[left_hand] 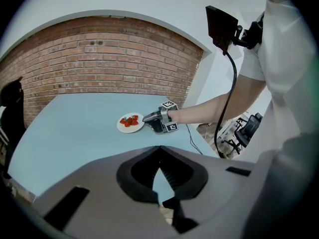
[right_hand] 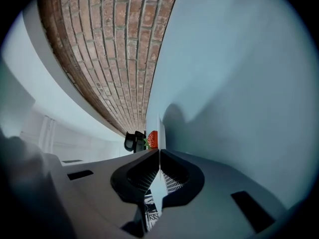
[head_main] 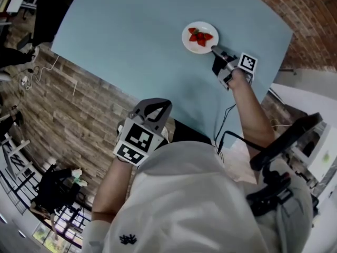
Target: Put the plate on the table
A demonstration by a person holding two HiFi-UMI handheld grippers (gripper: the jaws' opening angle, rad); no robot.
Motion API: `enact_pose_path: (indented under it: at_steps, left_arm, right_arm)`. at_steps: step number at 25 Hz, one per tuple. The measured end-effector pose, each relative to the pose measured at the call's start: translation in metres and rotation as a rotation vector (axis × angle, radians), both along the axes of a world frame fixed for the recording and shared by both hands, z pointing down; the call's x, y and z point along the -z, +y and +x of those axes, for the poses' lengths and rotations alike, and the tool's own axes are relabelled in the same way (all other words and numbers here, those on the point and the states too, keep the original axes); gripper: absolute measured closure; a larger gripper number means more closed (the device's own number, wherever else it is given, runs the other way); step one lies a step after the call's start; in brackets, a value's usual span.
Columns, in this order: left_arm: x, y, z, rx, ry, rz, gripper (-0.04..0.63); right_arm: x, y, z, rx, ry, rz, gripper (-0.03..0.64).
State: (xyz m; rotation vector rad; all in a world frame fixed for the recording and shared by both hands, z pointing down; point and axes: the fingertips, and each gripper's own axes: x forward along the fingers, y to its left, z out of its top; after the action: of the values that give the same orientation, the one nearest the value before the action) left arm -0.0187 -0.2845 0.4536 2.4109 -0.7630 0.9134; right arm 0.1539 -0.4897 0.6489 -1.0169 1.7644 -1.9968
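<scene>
A small white plate (head_main: pixel 199 37) carrying red strawberries (head_main: pixel 200 37) is at the far right of the light blue table (head_main: pixel 137 41). My right gripper (head_main: pixel 214 49) reaches it from the near side and is shut on its rim. The right gripper view shows that rim (right_hand: pixel 159 129) edge-on between the closed jaws, with one strawberry (right_hand: pixel 152 139) beside it. The left gripper view shows the plate (left_hand: pixel 130 123) low over the tabletop with the right gripper (left_hand: pixel 145 117) on it; whether it touches the table is unclear. My left gripper (head_main: pixel 154 104) is close to my body, off the table's near edge, shut on nothing.
A brick wall (left_hand: pixel 99 63) runs behind the table. Wood-plank floor (head_main: pixel 79 115) lies left of the table, with a white cable (head_main: pixel 47 70) on it. A black cable (head_main: pixel 226 120) hangs off the table's near right edge. A black stand (head_main: pixel 284 141) is at my right.
</scene>
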Motion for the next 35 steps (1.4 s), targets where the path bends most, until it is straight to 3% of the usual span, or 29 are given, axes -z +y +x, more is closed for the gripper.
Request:
enact_pose_path:
  at_steps: [6, 12, 14, 25, 35]
  left_arm:
    - [0.0, 0.002, -0.009, 0.017, 0.005, -0.012, 0.594]
    - [0.001, 0.01, -0.015, 0.03, 0.006, -0.01, 0.594]
    - [0.001, 0.012, -0.017, 0.031, 0.007, -0.008, 0.594]
    - [0.004, 0.018, -0.031, 0.053, 0.037, -0.015, 0.594]
    - [0.009, 0.042, -0.04, 0.034, 0.051, 0.022, 0.594]
  right_arm:
    - [-0.01, 0.0, 0.001, 0.013, 0.121, -0.048, 0.601]
    - [-0.01, -0.004, 0.001, 0.032, 0.251, -0.041, 0.597]
    - [-0.013, -0.009, 0.0, 0.062, 0.289, -0.009, 0.566]
    - [-0.009, -0.017, 0.005, 0.185, 0.705, 0.101, 0.489]
    - [0.033, 0.018, -0.008, 0.212, 0.773, 0.233, 0.49]
